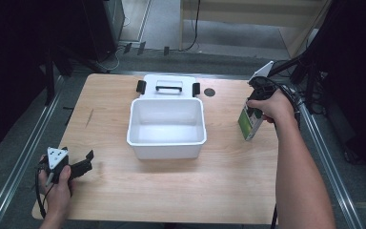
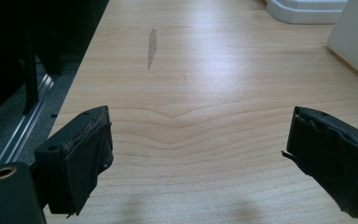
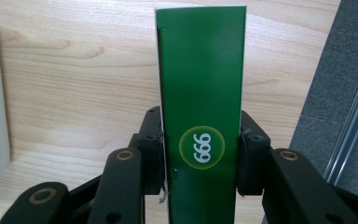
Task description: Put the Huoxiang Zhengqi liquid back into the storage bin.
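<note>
While my right gripper [image 3: 200, 154] clamps the green box [image 3: 200, 93] from both sides, the box's long axis runs straight out along the jaws, with its far end toward the wood. From the high view the green box [image 1: 249, 121] sits tilted near the table's right edge, lower end toward the tabletop, upper end under my right hand [image 1: 274, 106]; touching the table or not, can't tell. Readable print: a white "666" as it shows in a yellow-ringed green circle [image 3: 202, 147] on the narrow face, maybe upside down. Thin white edge along the box's left side.

Left gripper [image 2: 196, 154] has its jaws wide apart, nothing between them, low over bare wood at the table's front left corner, held in my left hand [image 1: 57, 183]. A grey scuff mark [image 2: 152, 46] lies ahead of it.

White bin [image 1: 167, 128] sits mid-table, open and empty, its lid [image 1: 168, 86] with black handle and clips touching the back rim. Open wood between the bin and the box, also across the front. A small black disc [image 1: 209, 92] lies right of the lid. Metal rail [image 3: 354, 126] runs just past the right table edge.
</note>
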Demonstrator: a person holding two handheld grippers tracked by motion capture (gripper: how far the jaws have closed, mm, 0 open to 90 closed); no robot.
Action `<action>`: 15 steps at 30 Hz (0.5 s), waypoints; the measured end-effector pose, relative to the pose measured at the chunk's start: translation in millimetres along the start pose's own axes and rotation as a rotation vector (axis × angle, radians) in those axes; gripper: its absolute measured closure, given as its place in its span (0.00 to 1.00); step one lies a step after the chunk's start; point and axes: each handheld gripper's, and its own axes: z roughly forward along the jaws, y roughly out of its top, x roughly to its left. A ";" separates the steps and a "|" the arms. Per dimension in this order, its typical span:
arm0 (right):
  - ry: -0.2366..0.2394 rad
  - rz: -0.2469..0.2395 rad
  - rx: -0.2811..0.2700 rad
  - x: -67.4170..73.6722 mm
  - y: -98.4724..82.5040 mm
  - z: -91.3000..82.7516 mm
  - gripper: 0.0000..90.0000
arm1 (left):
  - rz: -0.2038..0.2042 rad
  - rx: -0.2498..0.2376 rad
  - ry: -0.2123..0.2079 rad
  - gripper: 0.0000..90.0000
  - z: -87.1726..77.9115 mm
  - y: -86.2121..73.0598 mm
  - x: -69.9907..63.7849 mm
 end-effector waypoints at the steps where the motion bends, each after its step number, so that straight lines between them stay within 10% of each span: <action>1: -0.003 -0.002 0.002 0.9 0.0 0.0 0.68 | 0.001 0.000 0.000 0.08 0.0 0.0 0.0; 15: 0.000 -0.019 0.012 0.0 1.6 5.8 0.70 | 0.000 0.001 -0.002 0.08 0.3 0.0 0.1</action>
